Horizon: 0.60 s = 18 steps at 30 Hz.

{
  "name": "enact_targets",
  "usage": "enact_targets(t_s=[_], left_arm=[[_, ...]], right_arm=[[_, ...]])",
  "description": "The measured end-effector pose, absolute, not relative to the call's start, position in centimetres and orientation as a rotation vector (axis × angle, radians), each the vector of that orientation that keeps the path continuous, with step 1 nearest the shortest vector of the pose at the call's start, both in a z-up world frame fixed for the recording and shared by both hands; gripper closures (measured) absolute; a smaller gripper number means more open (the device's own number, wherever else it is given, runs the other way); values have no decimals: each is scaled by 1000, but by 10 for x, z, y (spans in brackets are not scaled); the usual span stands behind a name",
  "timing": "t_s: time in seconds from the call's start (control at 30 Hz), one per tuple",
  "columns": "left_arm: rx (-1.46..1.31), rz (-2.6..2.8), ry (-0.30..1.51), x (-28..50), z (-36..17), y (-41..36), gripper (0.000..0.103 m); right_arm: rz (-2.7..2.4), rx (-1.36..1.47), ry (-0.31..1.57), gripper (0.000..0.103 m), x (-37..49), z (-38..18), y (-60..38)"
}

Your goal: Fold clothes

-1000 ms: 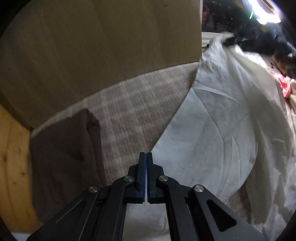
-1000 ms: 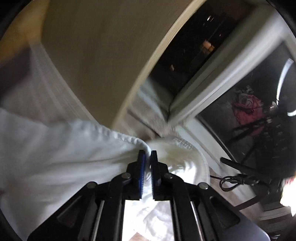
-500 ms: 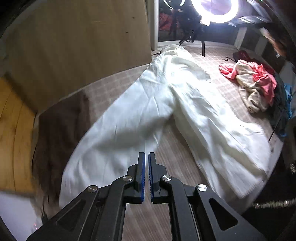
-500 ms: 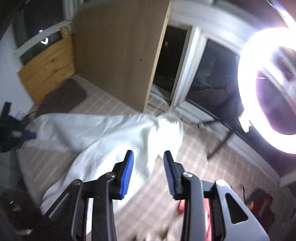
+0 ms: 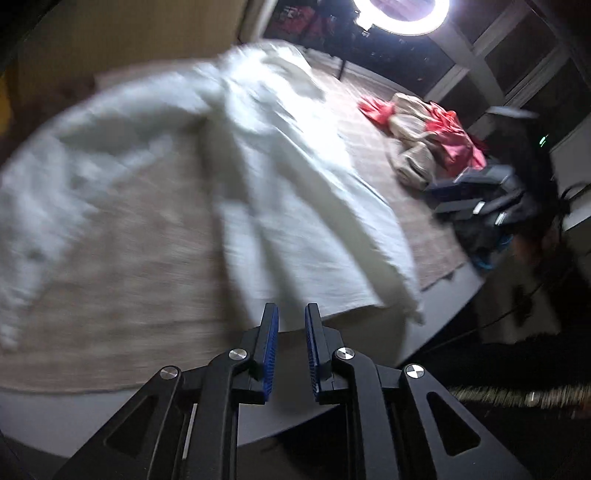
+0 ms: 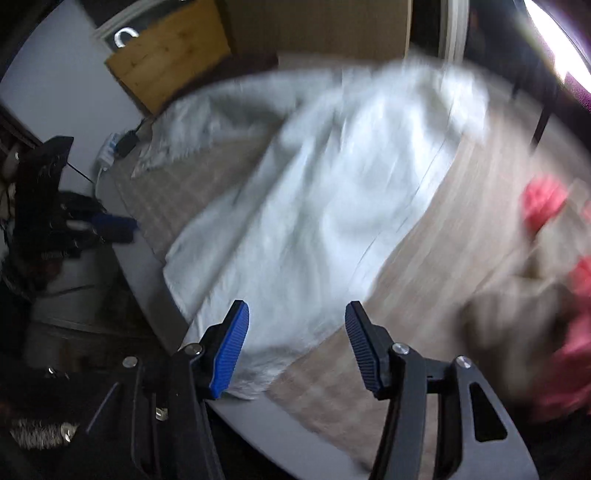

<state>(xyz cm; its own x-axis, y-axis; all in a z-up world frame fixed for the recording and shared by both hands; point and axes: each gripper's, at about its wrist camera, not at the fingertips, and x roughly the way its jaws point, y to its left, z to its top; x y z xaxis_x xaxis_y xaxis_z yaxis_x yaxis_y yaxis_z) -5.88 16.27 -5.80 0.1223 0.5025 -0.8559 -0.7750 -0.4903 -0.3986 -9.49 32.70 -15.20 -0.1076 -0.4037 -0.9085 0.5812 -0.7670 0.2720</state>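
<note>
Both grippers have let go: left gripper (image 5: 291, 319) just cracked apart, right gripper (image 6: 297, 319) spread wide, both empty. White trousers (image 5: 295, 192) now lie spread across the bed (image 5: 110, 295), legs reaching its near edge, ready for folding.

Ring light (image 5: 400, 14) (glaring) above beige checked bedcover (image 5: 122, 266)

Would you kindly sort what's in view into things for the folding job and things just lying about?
For the job:
- white garment
- left gripper
- right gripper

Lying about:
- pink and beige clothes pile
- ring light
- wooden board
</note>
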Motion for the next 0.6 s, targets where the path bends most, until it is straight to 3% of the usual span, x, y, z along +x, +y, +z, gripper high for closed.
enact_targets(t_s=[0.1, 0.23, 0.37, 0.6], left_arm=[[-1418, 1521, 253, -46, -79, 184, 88], [-1447, 1516, 196, -46, -84, 191, 69], [-1485, 1535, 242, -48, -97, 204, 72], [-1545, 1611, 221, -50, -96, 182, 72]], right_arm=[[-1933, 1565, 150, 49, -89, -181, 335], [-1970, 1583, 97, 49, -85, -205, 349], [-1891, 1576, -16, 49, -86, -221, 343], [-1895, 1523, 4, 49, -87, -224, 336]])
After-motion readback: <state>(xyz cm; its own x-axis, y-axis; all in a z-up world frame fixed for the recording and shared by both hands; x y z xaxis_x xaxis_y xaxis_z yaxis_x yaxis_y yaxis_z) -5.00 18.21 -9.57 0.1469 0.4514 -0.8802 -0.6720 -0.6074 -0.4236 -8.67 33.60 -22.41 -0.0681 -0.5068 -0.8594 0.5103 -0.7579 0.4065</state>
